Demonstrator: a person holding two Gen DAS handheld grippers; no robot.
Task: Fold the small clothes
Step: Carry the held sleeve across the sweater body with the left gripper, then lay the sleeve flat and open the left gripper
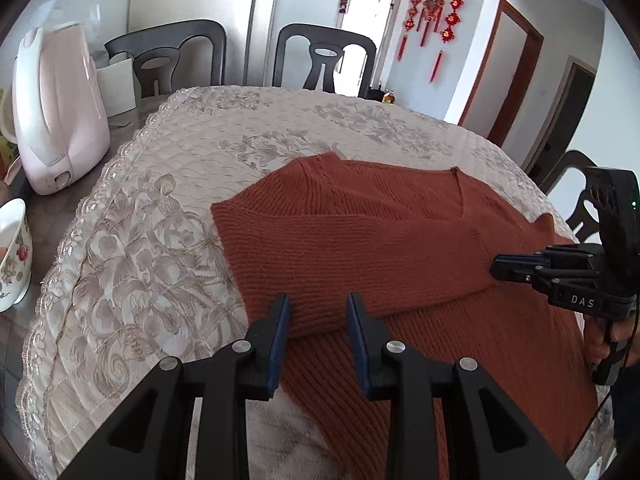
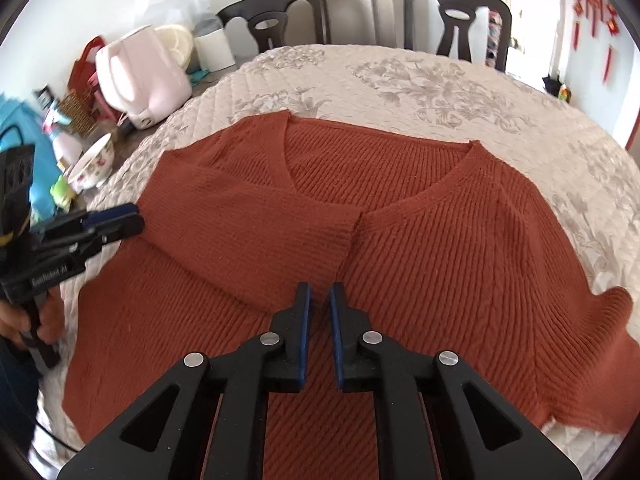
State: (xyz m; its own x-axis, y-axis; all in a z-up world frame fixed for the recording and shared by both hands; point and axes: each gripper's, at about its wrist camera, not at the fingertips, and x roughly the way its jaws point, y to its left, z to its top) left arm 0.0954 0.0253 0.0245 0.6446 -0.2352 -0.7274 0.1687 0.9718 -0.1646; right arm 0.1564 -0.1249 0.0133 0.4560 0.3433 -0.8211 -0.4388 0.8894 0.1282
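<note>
Rust-orange knit sweater (image 1: 400, 248) is spread at centre on the quilted tablecloth (image 1: 160, 208), lower hem cut off by the left gripper (image 1: 318, 312) — jaws parted, nothing gripped. In the right wrist view, the right gripper (image 2: 320, 300) is seen slightly parted over the sweater, empty — right sleeve end cropped.
</note>
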